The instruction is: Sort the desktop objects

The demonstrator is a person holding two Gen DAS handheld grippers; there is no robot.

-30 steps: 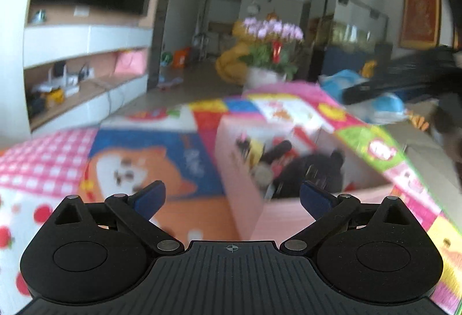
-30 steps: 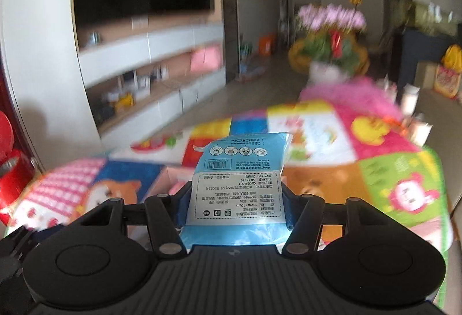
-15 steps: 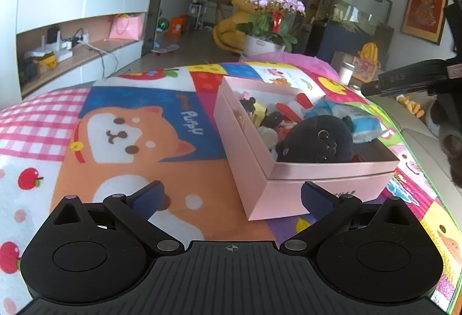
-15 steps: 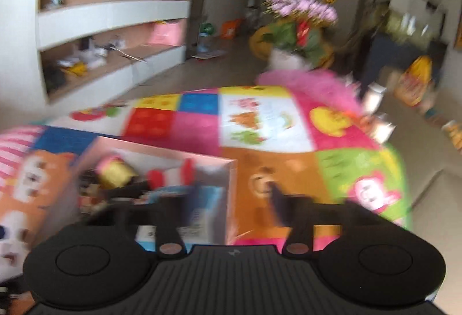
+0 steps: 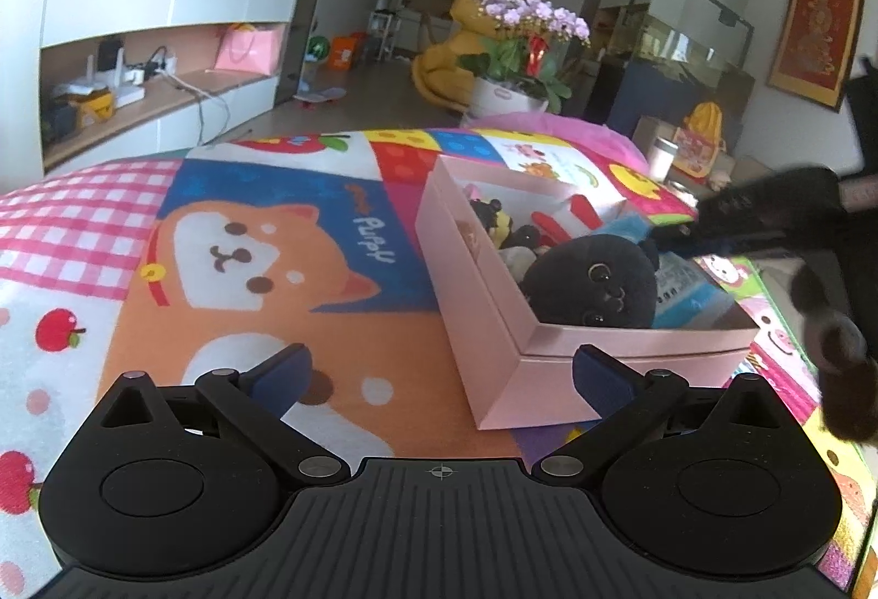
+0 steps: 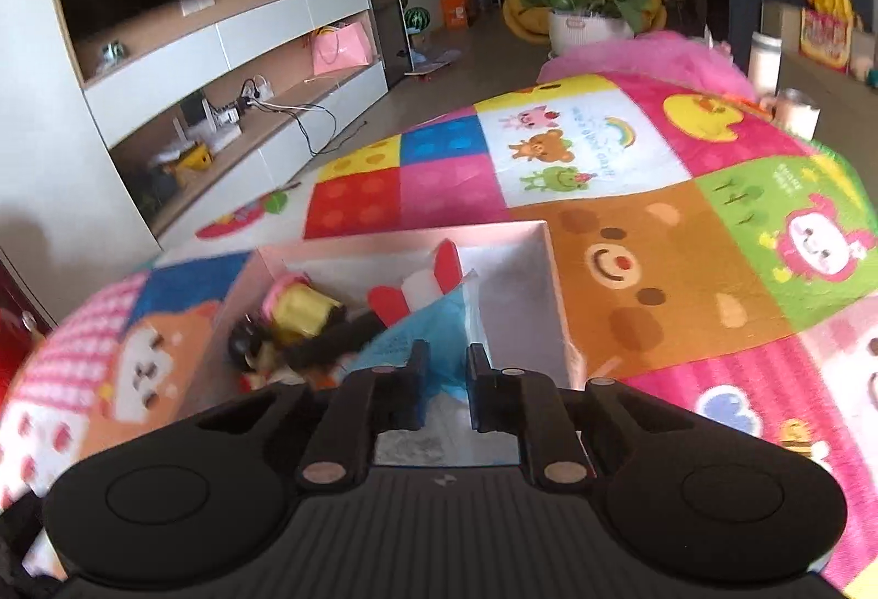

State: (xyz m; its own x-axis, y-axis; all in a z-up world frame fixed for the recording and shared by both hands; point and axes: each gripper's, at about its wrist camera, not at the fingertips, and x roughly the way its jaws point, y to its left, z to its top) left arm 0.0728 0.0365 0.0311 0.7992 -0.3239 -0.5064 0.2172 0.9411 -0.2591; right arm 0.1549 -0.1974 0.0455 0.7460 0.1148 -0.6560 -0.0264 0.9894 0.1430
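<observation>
A pink box point(image 5: 494, 325) stands on the colourful blanket point(image 5: 230, 270), holding a black plush cat point(image 5: 595, 281), a blue packet point(image 5: 686, 292) and small toys. My left gripper point(image 5: 442, 371) is open and empty, low in front of the box's near corner. My right gripper point(image 6: 444, 379) hovers over the box point(image 6: 527, 270); its fingers stand close together with a narrow gap, just above the blue packet point(image 6: 422, 330), which lies in the box. The right gripper's arm point(image 5: 768, 220) reaches in from the right in the left wrist view. A yellow doll point(image 6: 299, 311) lies in the box.
A TV shelf unit point(image 5: 153, 67) lines the left wall. A potted orchid point(image 5: 521, 50) stands beyond the blanket's far end. A white cup point(image 6: 765, 56) and a small cup point(image 6: 795, 116) sit at the far right. Cabinets stand at the back right.
My right gripper carried the blue packet over the box, let it go inside, and its fingers have since drawn close together. My left gripper stayed open, shifting slightly.
</observation>
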